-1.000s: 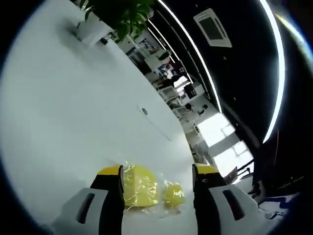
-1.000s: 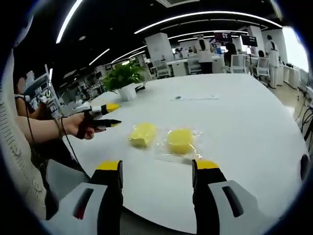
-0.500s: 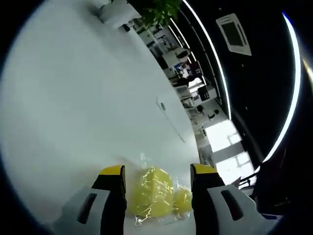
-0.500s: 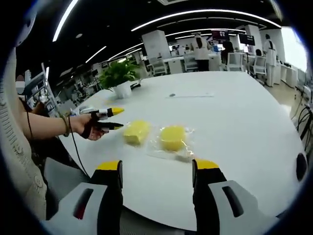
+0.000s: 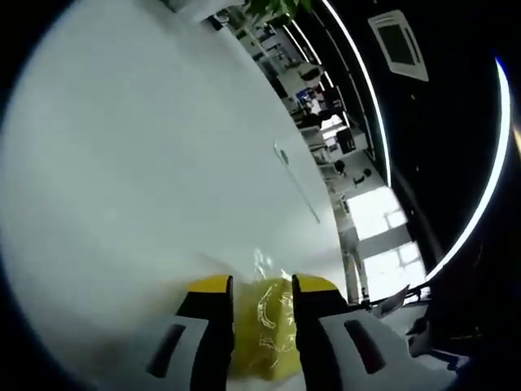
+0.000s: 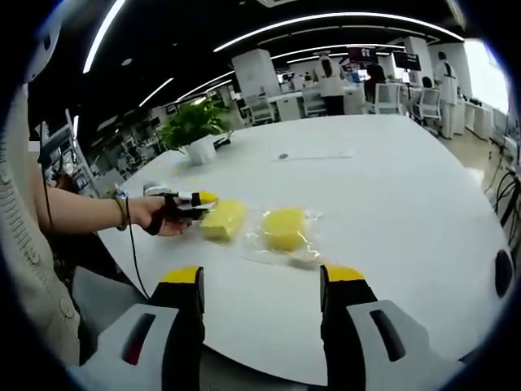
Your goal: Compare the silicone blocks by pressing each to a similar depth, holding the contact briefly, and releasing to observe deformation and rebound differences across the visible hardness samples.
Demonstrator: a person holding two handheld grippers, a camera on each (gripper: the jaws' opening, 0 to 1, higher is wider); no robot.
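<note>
White round worktop (image 6: 407, 187). A potted plant (image 6: 195, 130) in a white pot stands near its far left edge. A flat rectangular panel (image 6: 313, 155) lies in the worktop surface toward the far side. Background: white office chairs (image 6: 391, 98), desks, dark ceiling with curved light strips (image 6: 326, 20), bright window (image 6: 492, 77) at right.

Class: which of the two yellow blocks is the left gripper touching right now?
The squarer block, nearer the potted plant; the left gripper reaches it. The rounder block lies apart, untouched.
</note>
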